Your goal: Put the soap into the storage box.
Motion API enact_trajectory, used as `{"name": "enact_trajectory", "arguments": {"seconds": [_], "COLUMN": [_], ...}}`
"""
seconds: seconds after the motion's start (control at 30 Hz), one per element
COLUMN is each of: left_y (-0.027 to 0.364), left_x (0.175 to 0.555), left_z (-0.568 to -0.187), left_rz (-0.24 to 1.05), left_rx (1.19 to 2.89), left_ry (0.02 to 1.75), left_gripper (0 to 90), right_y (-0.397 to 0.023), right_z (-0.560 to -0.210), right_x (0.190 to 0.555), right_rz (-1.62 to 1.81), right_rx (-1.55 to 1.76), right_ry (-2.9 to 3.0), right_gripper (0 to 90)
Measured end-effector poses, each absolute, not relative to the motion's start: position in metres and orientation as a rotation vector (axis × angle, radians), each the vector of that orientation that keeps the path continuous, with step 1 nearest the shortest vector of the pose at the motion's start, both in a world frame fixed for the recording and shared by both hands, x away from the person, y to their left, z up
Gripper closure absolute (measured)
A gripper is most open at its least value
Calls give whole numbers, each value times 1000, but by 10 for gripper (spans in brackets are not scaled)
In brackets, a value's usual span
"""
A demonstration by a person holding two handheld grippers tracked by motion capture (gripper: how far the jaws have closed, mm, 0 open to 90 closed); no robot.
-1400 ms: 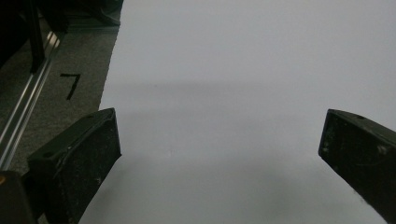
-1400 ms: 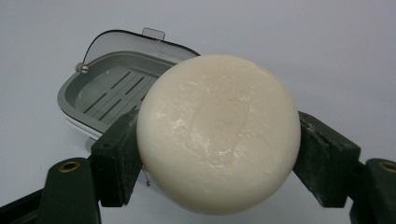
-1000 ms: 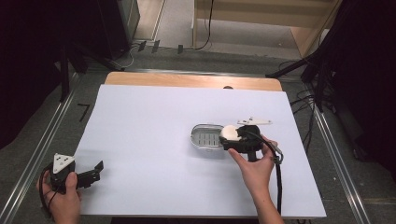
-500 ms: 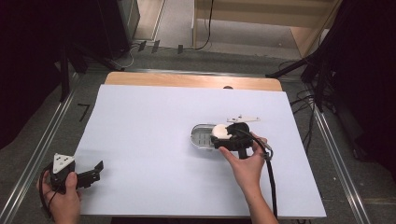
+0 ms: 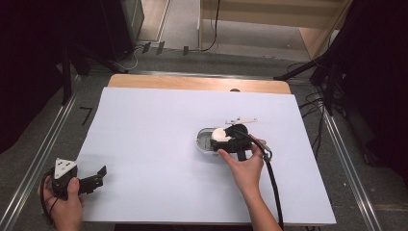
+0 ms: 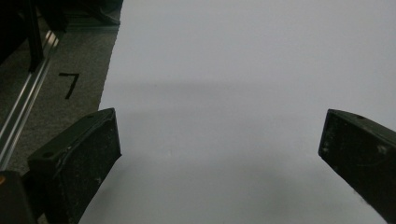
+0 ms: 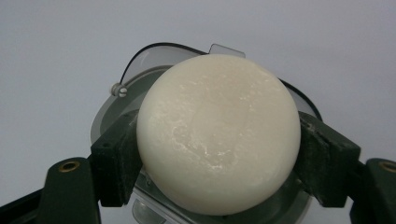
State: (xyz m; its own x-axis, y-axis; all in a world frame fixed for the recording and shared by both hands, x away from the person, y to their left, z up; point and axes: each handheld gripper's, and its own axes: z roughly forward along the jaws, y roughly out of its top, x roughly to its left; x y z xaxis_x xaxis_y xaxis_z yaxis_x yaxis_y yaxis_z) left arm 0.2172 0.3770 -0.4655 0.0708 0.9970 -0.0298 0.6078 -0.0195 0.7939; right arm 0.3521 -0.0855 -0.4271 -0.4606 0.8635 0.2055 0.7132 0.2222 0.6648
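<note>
Nearest the person, at the table's (image 5: 159, 192) near left corner, the left gripper (image 5: 96, 179) is resting with its jaws standing wide and nothing between them, well apart from the work. Farther out, right of centre, the right gripper (image 5: 222, 139) is clamping a round white soap bar (image 7: 218, 133) between its pads. The bar is hanging directly over an oval clear dish (image 5: 206, 140), whose long axis is running across the table. A lid-like strip (image 5: 241, 120) is lying just beyond. The right hand is the nearer one, so placing likely calls for lowering straight down.
</note>
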Motion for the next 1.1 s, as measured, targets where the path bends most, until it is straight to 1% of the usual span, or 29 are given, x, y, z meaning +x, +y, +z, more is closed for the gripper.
{"name": "enact_trajectory", "arguments": {"seconds": [0.57, 0.9, 1.1], "left_y": [377, 377, 377], "left_x": [217, 217, 217], "left_z": [-466, -465, -465], "left_rz": [763, 763, 763], "left_rx": [1701, 1702, 1702], "left_ry": [1610, 1611, 1611], "left_gripper": [0, 0, 0], "right_y": [-77, -80, -82], "right_z": [-438, -433, -431], "right_x": [354, 352, 350], "right_rz": [1010, 1048, 1056], "right_rx": [1525, 1513, 1517], "right_ry": [2302, 2313, 2296], "right_gripper": [248, 193, 195]}}
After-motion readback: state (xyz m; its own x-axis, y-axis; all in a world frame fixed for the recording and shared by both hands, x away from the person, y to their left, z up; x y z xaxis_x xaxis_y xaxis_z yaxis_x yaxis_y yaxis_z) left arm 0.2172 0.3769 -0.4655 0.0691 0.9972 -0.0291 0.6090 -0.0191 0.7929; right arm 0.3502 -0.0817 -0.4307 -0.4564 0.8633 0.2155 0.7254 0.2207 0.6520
